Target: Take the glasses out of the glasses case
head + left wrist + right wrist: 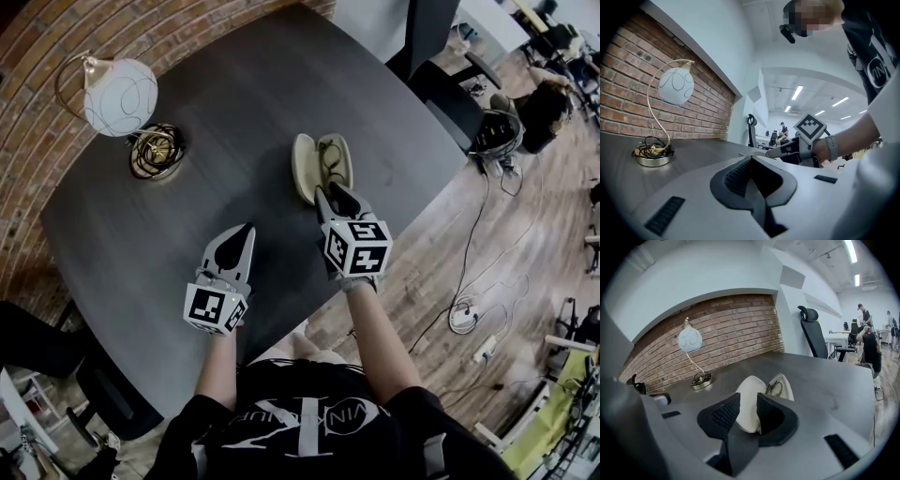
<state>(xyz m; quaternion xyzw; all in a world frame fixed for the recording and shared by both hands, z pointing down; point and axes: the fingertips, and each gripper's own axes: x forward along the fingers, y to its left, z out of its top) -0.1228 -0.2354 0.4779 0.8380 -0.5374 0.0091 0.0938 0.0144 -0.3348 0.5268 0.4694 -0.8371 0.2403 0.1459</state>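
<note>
Currently glasses case [305, 171] lies open on worktop [234, 84], glasses [333, 159] in right half, lid half to left. Right tool [330, 192] at case's near end, jaws part-open with narrow gap, lid's near rim showing between them, not clamped. Left tool [246, 231] well apart to left, jaws closed together, empty. Lamp [120, 96] far left by brick wall; bare worktop between lamp and case. Worktop edge close on right of right tool.
</note>
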